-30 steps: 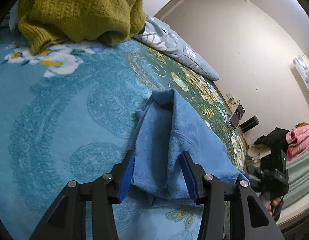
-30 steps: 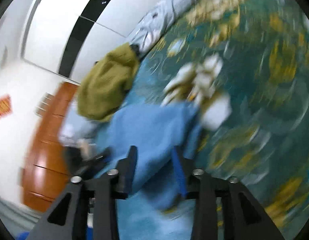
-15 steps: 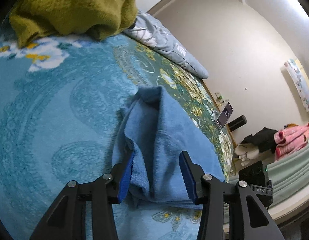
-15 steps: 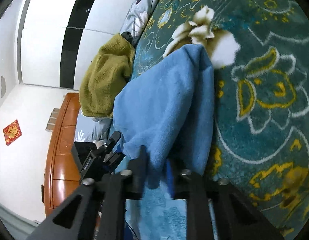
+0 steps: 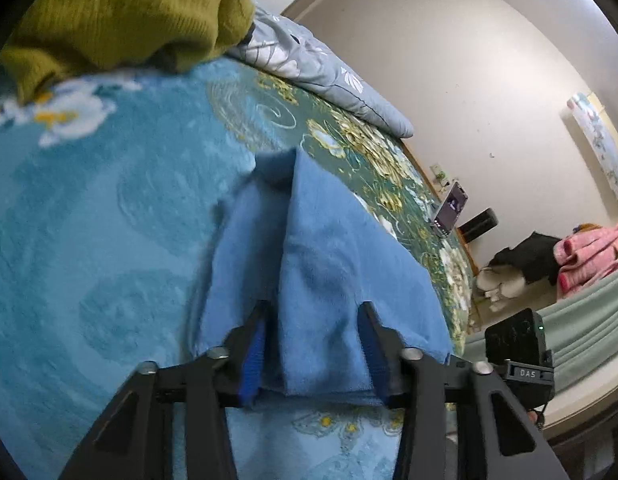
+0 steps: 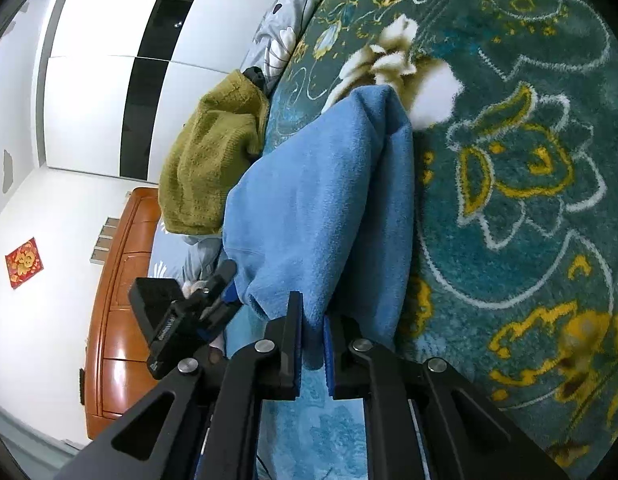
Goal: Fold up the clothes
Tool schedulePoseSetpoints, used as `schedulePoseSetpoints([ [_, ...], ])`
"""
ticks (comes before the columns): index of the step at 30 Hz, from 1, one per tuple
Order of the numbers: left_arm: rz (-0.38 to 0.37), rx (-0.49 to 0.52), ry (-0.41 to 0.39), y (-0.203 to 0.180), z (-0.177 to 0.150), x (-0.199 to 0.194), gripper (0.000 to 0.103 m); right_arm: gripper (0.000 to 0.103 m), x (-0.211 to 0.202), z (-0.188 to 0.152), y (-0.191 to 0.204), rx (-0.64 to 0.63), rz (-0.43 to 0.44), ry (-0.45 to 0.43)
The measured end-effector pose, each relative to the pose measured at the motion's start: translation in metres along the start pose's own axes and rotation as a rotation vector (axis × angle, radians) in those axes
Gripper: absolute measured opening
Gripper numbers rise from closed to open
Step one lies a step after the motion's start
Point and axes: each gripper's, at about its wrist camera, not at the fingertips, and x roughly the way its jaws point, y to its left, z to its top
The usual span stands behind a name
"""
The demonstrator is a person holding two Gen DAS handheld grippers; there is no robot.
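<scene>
Straight ahead of both tools the blue garment (image 6: 329,200) runs lengthwise across the bed (image 5: 89,240), right tool (image 6: 312,354) clamped on its near edge, left tool (image 5: 313,354) spread around it, not yet closed.

Fuzzy fleece blue cloth (image 6: 317,208); coarse-knit olive sweater (image 6: 209,160) (matt); glossy wooden cabinet (image 6: 113,320).

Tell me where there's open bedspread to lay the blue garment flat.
Open bedspread lies left of the blue garment, below the olive sweater. More shows on its other side. It is crowded by the sweater and grey pillow.
</scene>
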Motion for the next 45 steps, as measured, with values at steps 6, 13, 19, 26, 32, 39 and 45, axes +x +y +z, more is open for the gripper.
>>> schedulePoseSetpoints([
  [6, -0.090, 0.054, -0.024, -0.010, 0.002, -0.014, 0.006, 0.006, -0.005, 0.003, -0.001, -0.008, 0.006, -0.003],
  [13, -0.122, 0.138, -0.028, -0.016, -0.002, -0.024, 0.006, 0.005, -0.026, -0.001, 0.016, -0.148, 0.016, -0.055],
  [19, -0.020, 0.127, 0.028, 0.007, -0.023, -0.010, 0.007, 0.005, -0.006, -0.019, -0.017, -0.122, -0.068, -0.006],
  [26, 0.018, 0.151, 0.033, 0.001, -0.024, -0.012, 0.012, 0.005, -0.004, -0.021, -0.015, -0.148, -0.100, -0.023],
  [32, 0.104, 0.252, -0.012, -0.019, -0.018, -0.030, 0.049, 0.009, -0.008, -0.020, 0.000, -0.206, -0.136, -0.038],
  [39, 0.084, 0.176, -0.004, 0.005, 0.008, -0.020, 0.085, 0.061, -0.022, -0.015, -0.011, -0.168, -0.151, -0.135],
  [45, -0.032, 0.096, 0.080, 0.021, 0.024, 0.009, 0.085, 0.061, -0.011, -0.002, -0.016, -0.121, -0.106, -0.130],
])
